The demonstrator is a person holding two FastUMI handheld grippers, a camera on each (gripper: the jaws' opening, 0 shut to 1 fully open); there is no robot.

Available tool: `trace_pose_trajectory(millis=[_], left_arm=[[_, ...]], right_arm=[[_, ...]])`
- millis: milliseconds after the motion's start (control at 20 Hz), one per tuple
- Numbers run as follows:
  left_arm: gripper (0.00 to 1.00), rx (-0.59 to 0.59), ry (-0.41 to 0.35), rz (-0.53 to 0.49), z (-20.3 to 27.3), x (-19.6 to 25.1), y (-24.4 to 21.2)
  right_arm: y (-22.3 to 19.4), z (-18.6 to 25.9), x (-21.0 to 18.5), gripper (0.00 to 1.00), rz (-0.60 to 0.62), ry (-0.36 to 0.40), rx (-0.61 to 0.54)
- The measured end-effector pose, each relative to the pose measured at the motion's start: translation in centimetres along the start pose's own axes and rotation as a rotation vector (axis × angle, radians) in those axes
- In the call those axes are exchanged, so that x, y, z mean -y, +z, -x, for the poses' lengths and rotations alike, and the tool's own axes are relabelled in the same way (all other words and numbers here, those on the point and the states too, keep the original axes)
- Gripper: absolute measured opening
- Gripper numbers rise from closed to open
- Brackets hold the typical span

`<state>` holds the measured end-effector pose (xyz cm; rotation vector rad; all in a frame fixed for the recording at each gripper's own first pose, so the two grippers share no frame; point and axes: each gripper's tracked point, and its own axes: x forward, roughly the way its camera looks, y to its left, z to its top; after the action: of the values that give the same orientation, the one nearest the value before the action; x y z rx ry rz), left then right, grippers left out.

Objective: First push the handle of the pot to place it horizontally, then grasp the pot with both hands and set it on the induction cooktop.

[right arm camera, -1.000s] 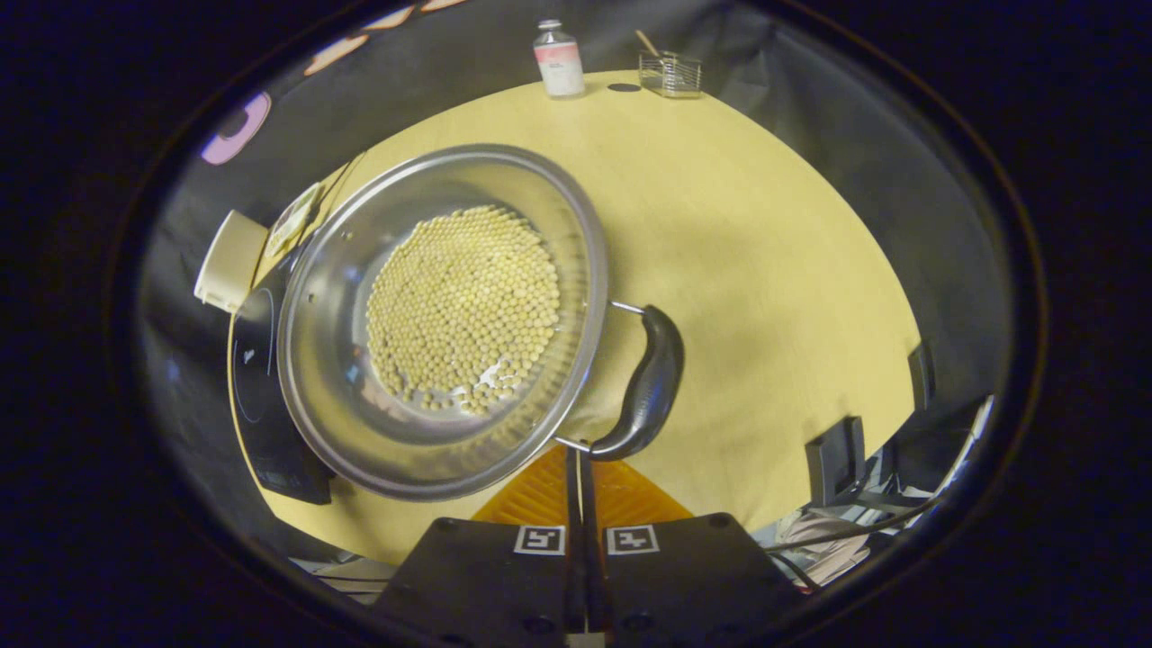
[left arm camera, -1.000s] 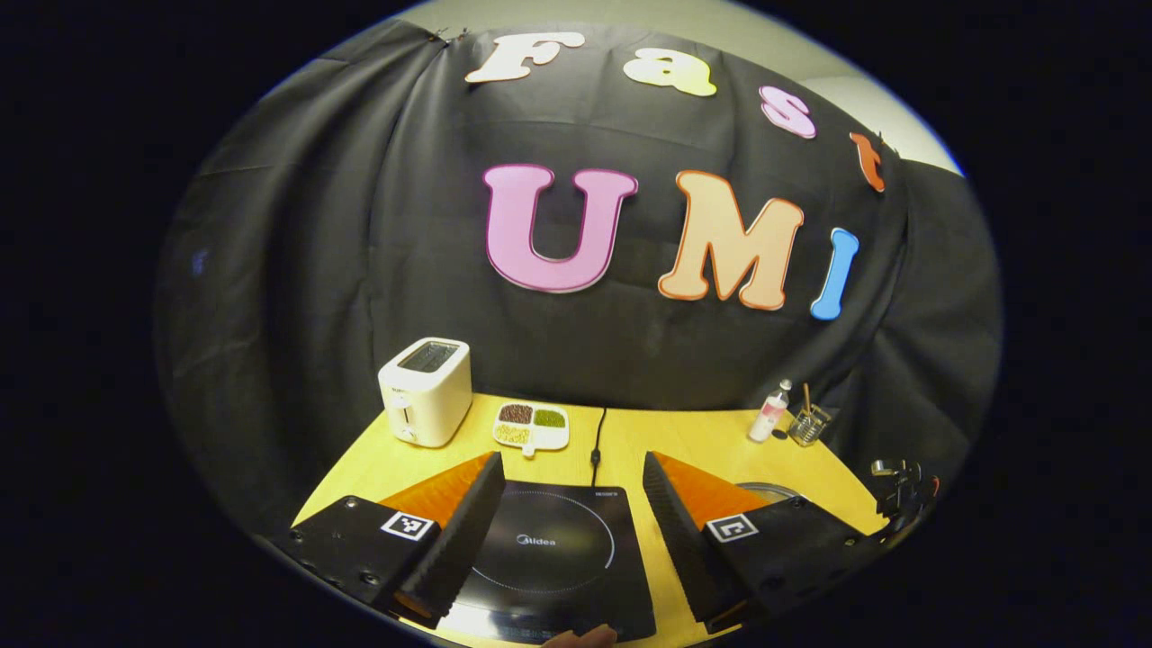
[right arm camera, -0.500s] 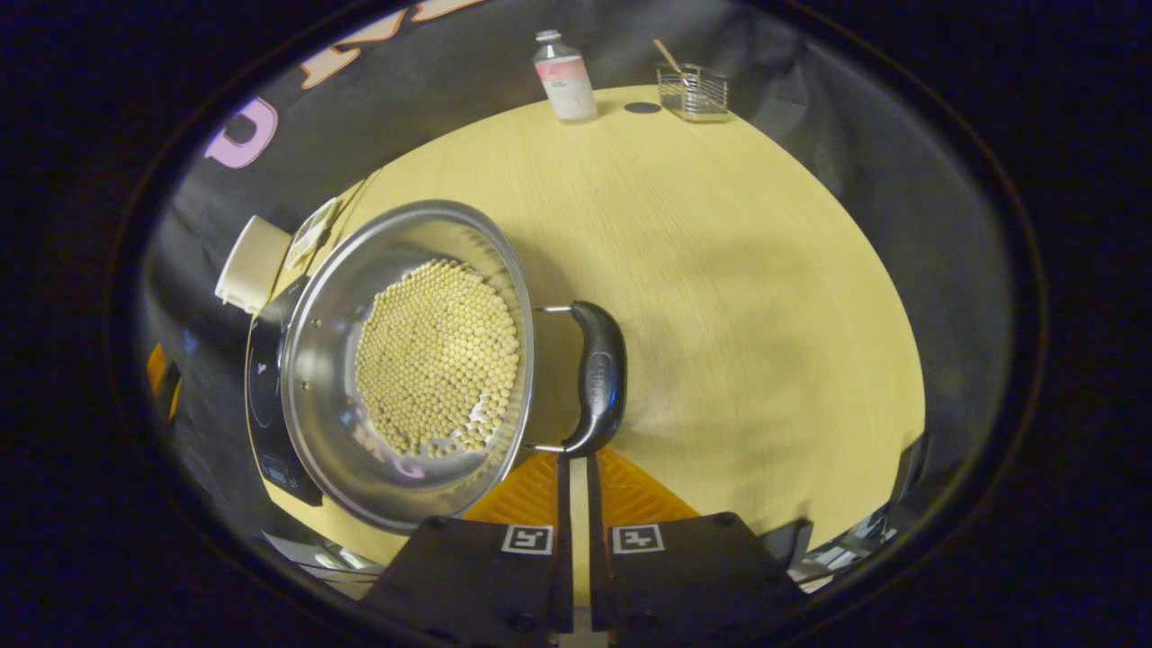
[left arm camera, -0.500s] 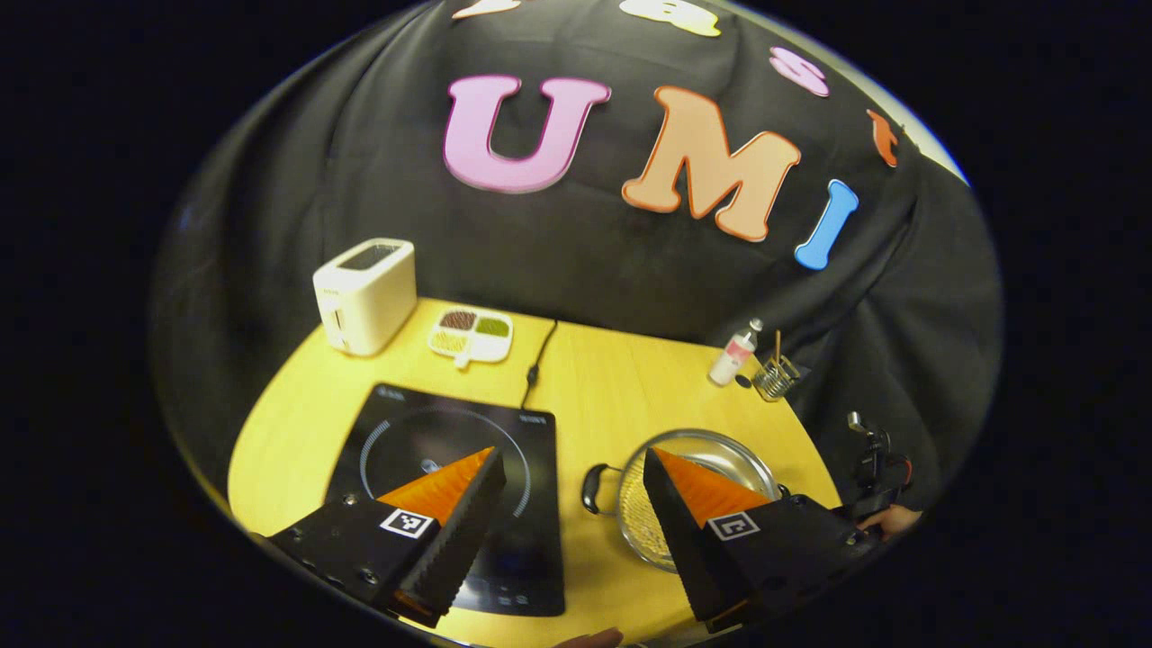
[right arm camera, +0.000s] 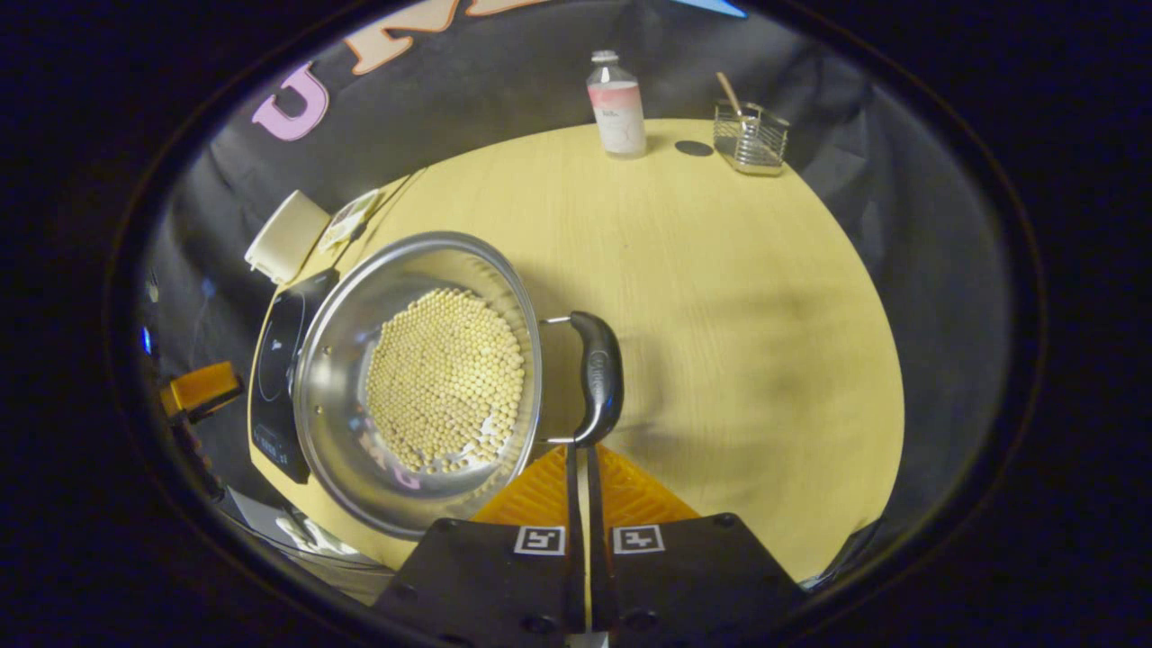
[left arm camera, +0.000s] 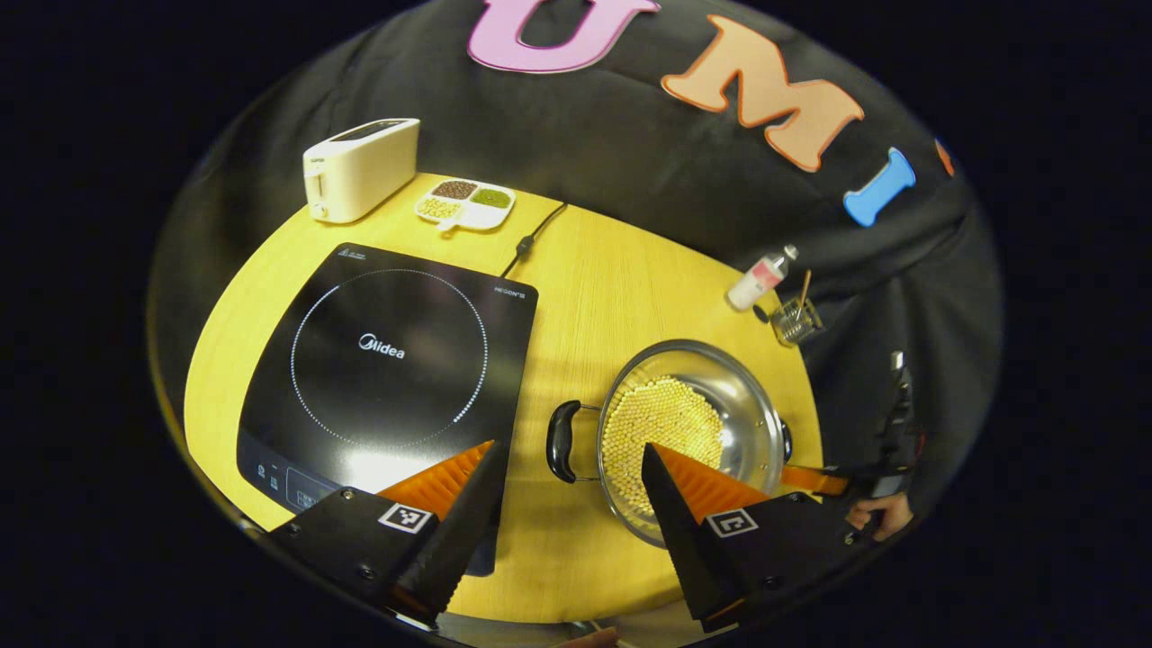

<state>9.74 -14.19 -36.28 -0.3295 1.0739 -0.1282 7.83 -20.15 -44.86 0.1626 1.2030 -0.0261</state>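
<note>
We've got the right tool (right arm camera: 583,450) closed, tips at the pot's (right arm camera: 418,382) near handle (right arm camera: 598,378), left tool (left arm camera: 567,463) open above its far handle (left arm camera: 562,441), pot on the tabletop (right arm camera: 720,297) beside the cooktop (left arm camera: 387,360); nudge gently, keep it level.

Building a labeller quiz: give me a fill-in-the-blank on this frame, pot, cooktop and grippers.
1. The pot stands on the ___, not yet on the induction cooktop.
2. The left gripper has its fingers ___.
3. The right gripper sits just behind the pot's black ___.
4. The pot holds small pale yellow ___.

Missing words: table; open; handle; beans
</note>
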Motion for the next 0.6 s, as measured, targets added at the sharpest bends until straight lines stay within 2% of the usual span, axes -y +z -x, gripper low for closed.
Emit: trace_pose_trajectory(millis=[150,200,300,350,450,500,550,600], left_arm=[[0.93,-0.053,-0.023,-0.045,-2.1,0.8,-0.3],[0.93,-0.077,-0.021,-0.05,-2.9,0.8,-0.5],[0.92,-0.113,-0.019,-0.061,-4.3,0.9,-0.9],[0.91,-0.138,-0.014,-0.071,-4.9,0.8,-1.2],[0.88,-0.187,-0.003,-0.095,-6.0,0.5,-2.2],[0.88,-0.215,0.003,-0.106,-6.6,0.3,-2.8],[0.92,-0.247,0.009,-0.116,-6.9,0.2,-3.5],[0.92,-0.271,0.014,-0.123,-7.4,0.1,-4.0]], right_arm=[[2.6,2.1,-0.3,0.07,-0.053,-0.005,0.112],[2.9,2.1,-0.3,0.14,-0.049,-0.016,0.131],[4.0,1.4,-0.2,0.38,-0.047,-0.047,0.144],[4.3,0.5,0.2,0.42,-0.056,-0.075,0.133],[4.5,-1.2,0.0,0.52,-0.083,-0.081,0.099],[5.3,-1.2,-0.1,0.53,-0.099,-0.082,0.122],[5.6,-1.5,-0.2,0.52,-0.103,-0.079,0.117],[5.3,-1.8,-0.5,0.51,-0.111,-0.068,0.091]])
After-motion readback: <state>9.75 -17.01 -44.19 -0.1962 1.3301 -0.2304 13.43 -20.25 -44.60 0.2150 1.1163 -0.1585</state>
